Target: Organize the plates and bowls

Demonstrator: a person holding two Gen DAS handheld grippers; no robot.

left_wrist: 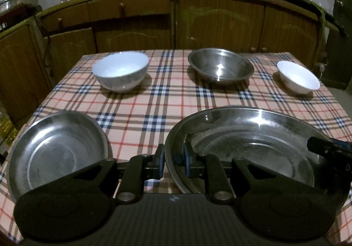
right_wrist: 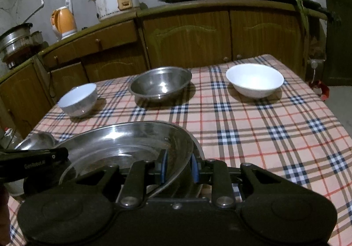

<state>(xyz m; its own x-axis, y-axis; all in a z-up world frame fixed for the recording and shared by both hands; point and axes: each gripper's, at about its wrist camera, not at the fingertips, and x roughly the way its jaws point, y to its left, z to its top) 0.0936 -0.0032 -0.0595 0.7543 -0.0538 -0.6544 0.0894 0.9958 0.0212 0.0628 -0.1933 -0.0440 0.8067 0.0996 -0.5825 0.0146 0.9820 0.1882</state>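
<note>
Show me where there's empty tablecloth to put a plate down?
Bare cloth lies right of the big steel plate, in front of the wide white bowl. A strip runs between bowls and plates. The near left is crowded with the small steel plate.

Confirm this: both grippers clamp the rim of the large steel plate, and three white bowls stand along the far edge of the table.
Not quite. Both grippers, left and right, do clamp the large steel plate, but the far row is two white bowls flanking a steel bowl, as the right wrist view shows.
</note>
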